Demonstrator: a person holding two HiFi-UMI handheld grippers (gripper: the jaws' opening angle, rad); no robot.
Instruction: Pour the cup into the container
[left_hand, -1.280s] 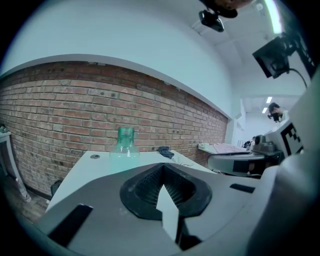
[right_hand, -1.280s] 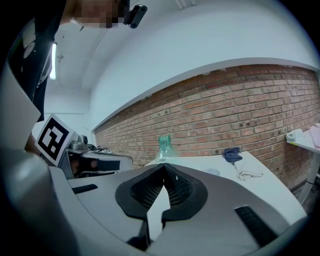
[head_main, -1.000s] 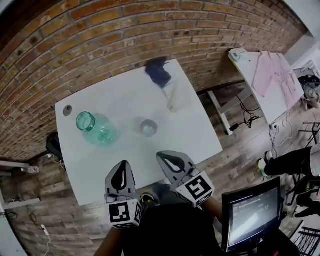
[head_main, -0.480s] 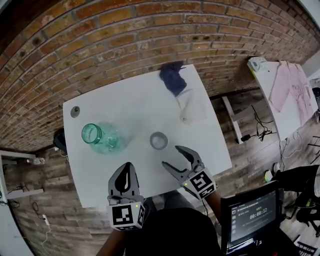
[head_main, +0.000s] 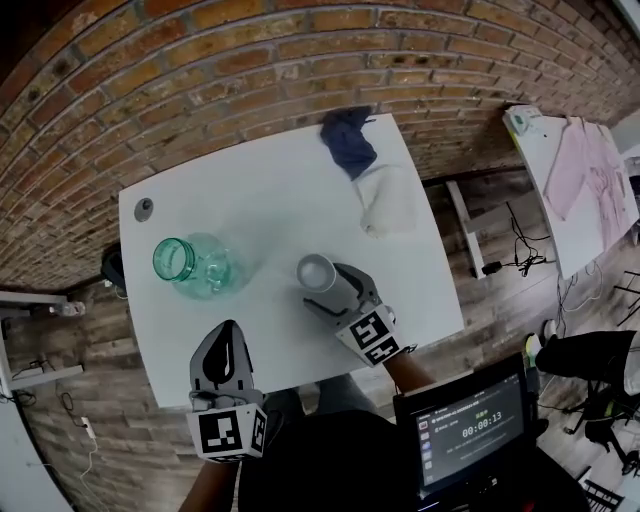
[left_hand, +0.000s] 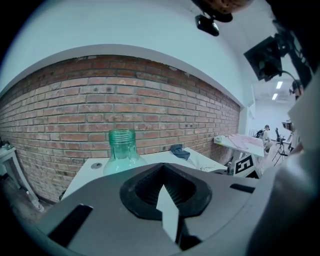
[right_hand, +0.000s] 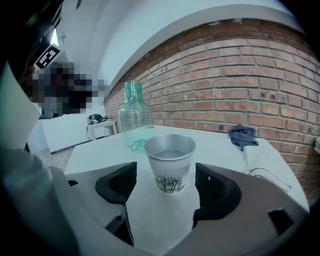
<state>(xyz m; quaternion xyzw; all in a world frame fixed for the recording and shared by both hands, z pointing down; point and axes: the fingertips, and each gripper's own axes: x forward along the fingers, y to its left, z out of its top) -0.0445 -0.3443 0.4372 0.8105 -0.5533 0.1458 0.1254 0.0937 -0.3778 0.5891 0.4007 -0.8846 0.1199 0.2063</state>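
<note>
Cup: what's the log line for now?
right gripper: just been opening, cup between, untouched | left gripper: shut, empty | cup: upright on table

The container (head_main: 198, 266) looks glossy clear-green glass, the cup (head_main: 317, 271) matt paper, the wall (head_main: 250, 60) rough brick.

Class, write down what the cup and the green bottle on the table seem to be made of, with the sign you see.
The cup looks like paper: matt whitish wall, printed tree pattern, thin rim. The green bottle looks like glass, perhaps clear plastic: glossy, see-through, ridged neck.
</note>
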